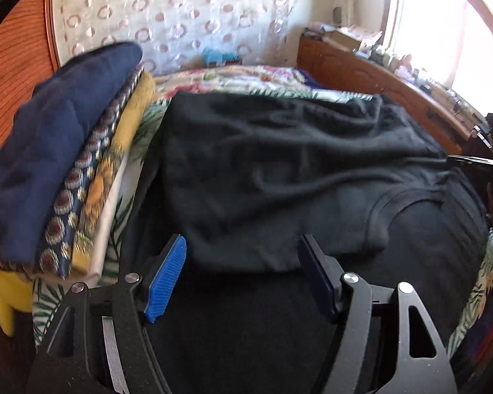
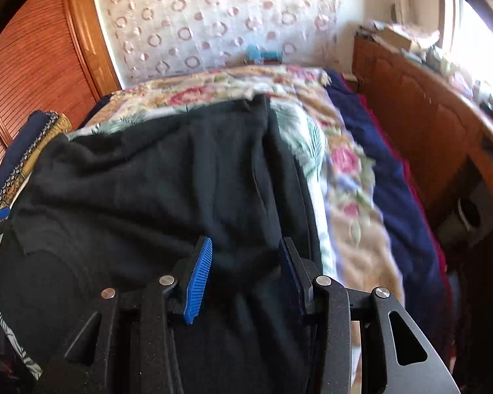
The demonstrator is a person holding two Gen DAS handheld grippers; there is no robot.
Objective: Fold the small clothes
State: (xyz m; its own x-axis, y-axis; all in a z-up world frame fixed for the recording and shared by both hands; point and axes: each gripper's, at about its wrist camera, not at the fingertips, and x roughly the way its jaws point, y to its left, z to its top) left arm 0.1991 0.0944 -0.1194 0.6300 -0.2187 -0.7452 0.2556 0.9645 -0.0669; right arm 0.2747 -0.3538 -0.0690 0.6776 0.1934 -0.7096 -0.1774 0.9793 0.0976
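- Black garment (image 1: 279,170) lies spread over the floral bedspread (image 2: 345,170), a knit top by the look of it; a curved neckline seam shows in the left wrist view, toward the right side of the cloth
- One layer already seems doubled over: a soft folded edge runs across the cloth just ahead of the left tongs
- Judged handling: soft, limp, light, slightly fuzzy; it will drape and drag instead of holding a line, and the wrinkles across the middle will need smoothing. Not fragile, not slippery
- Best hold, as I read it: pinch the near edge or corners, one pair of tongs to each side, taking both layers together so the fold stays square
- Left gripper (image 1: 243,262) stands well open, blue ribbed pads (image 1: 166,279) apart with nothing between them but cloth lying below; no grip
- Right gripper (image 2: 245,262) is about half open over a lengthwise ridge of the fabric near its right edge; the pads do not press on it
- Both tools angle down toward the bed from the near side, left one over the left half of the garment, right one over the right
- Stack of folded clothes (image 1: 65,151), navy on top with patterned and yellow layers under, sits just beside the garment's left edge
- Wooden cabinet (image 2: 427,124) along the right, patterned curtain (image 1: 180,13) behind the bed
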